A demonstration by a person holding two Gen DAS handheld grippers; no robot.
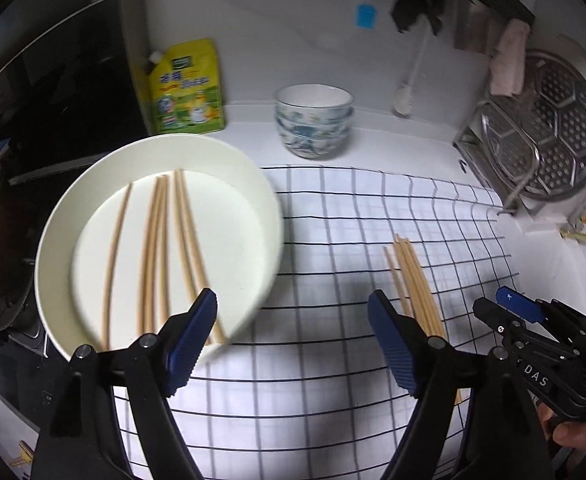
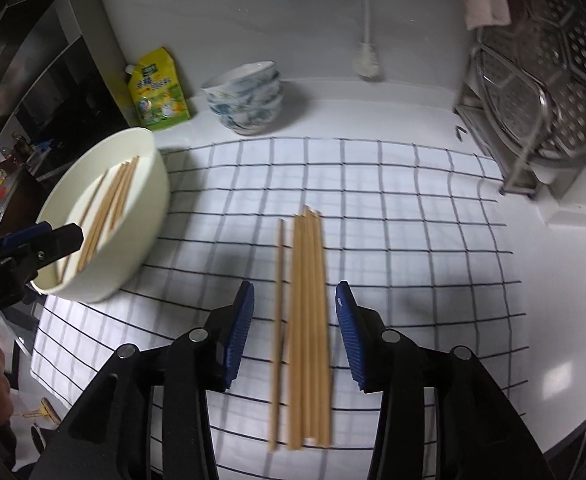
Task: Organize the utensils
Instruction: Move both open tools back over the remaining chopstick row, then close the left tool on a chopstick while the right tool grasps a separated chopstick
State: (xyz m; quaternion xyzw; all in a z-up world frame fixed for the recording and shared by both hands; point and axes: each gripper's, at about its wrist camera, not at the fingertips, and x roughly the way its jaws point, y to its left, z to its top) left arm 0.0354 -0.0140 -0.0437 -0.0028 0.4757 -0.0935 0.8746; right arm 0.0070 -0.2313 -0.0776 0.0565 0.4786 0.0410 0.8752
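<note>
Wooden chopsticks (image 2: 308, 320) laid in bundle on black-gridded white cloth (image 2: 413, 220), one stick lying slightly apart at left; more chopsticks (image 1: 153, 256) seen in white plate (image 1: 249, 184) at cloth's left edge; right gripper (image 2: 295, 332) held over bundle, jaws apart, nothing clamped; left gripper (image 1: 293, 340) held near plate rim, jaws spread wide, empty; stacked patterned bowls (image 1: 313, 120) and yellow pouch (image 1: 185, 88) seen behind; metal rack (image 1: 533, 140) at right.
</note>
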